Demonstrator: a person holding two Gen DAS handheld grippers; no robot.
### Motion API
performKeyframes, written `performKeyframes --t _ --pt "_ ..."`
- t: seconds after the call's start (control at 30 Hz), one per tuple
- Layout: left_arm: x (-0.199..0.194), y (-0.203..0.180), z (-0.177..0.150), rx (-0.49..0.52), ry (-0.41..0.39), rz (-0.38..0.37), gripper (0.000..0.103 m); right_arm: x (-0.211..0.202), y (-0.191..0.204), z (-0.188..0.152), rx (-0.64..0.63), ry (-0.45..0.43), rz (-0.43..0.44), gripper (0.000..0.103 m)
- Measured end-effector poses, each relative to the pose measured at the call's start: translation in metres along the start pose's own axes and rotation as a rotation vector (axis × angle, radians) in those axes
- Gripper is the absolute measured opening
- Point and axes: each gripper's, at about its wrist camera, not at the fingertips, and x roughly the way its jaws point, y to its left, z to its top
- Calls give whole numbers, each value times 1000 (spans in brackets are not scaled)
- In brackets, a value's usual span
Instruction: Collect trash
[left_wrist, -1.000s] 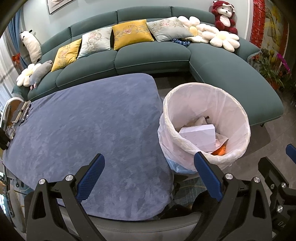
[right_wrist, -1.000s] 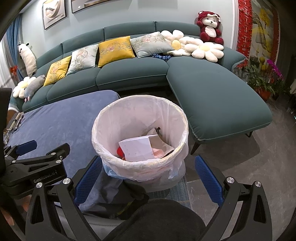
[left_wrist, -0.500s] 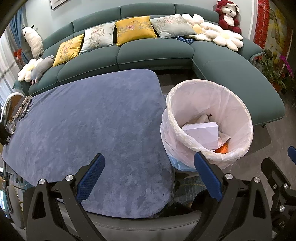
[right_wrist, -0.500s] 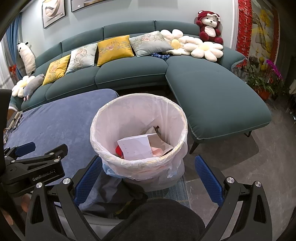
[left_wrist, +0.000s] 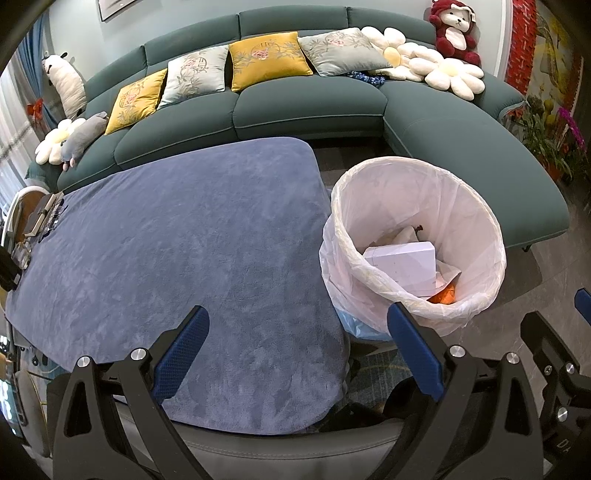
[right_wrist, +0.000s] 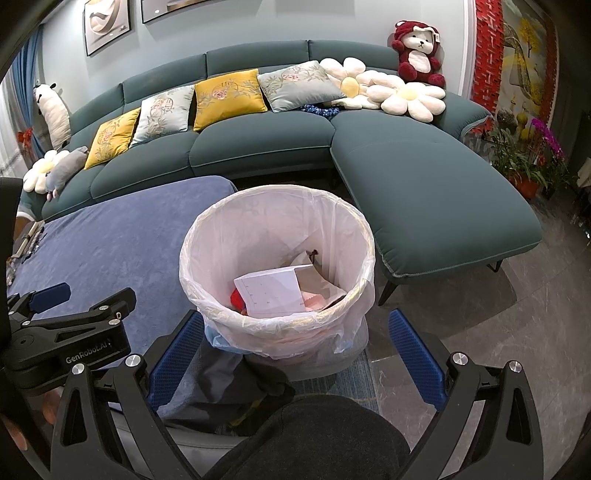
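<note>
A round bin lined with a white plastic bag (left_wrist: 480, 221) (right_wrist: 207, 240) stands on the floor at the right end of the blue-covered table (left_wrist: 177, 243) (right_wrist: 110, 243). Inside lie a white box (left_wrist: 402, 264) (right_wrist: 273, 291), crumpled paper and an orange scrap (left_wrist: 445, 293). My left gripper (left_wrist: 297, 349) hangs open over the table's near edge, nothing between its blue pads. My right gripper (right_wrist: 297, 349) is open too, held just short of the bin, empty. The left gripper's black body (right_wrist: 66, 332) shows at the left of the right wrist view.
A teal sectional sofa (left_wrist: 303, 107) (right_wrist: 424, 184) with cushions and plush toys curves behind the table and bin. Small objects (left_wrist: 40, 221) sit at the table's far left end. Potted flowers (right_wrist: 535, 158) stand at the far right. Grey tiled floor (right_wrist: 480, 314) lies right of the bin.
The left wrist view has drifted a little, so the table and bin sit slightly lower and nearer. Both grippers stay open and empty; the bin's contents have not moved.
</note>
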Motion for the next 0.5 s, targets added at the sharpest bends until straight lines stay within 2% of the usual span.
performKeyframes --t 0.5 --pt "4 5 -4 4 21 -12 93 4 -2 -5 2 5 -3 96"
